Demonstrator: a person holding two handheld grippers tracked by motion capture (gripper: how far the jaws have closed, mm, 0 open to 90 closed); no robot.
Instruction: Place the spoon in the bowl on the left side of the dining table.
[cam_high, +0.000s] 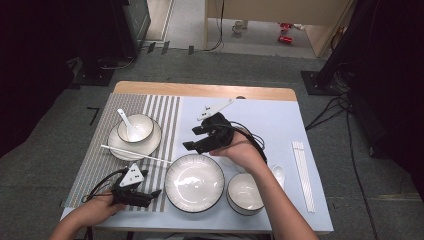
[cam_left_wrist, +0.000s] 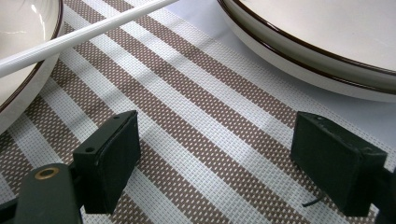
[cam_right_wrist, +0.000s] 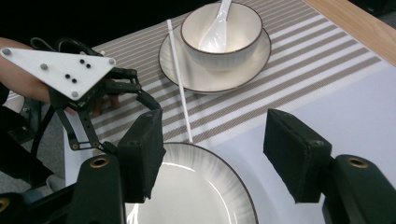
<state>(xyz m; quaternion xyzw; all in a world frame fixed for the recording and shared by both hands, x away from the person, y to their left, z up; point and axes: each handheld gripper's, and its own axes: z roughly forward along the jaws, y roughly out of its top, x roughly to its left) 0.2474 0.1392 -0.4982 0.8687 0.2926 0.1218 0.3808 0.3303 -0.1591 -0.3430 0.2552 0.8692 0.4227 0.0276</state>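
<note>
A bare stretch of blue mat lay open toward the far edge. Nearer, the large plate, a small bowl and a chopstick crossing the striped placemat crowded the passage

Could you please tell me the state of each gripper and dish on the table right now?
Left gripper: open, empty, low over the striped mat.
Right gripper: open, empty, above the large plate.
Small bowl: upright on a saucer, spoon inside.
Large plate: empty.
Chopstick: lying across the saucer rim.
</note>
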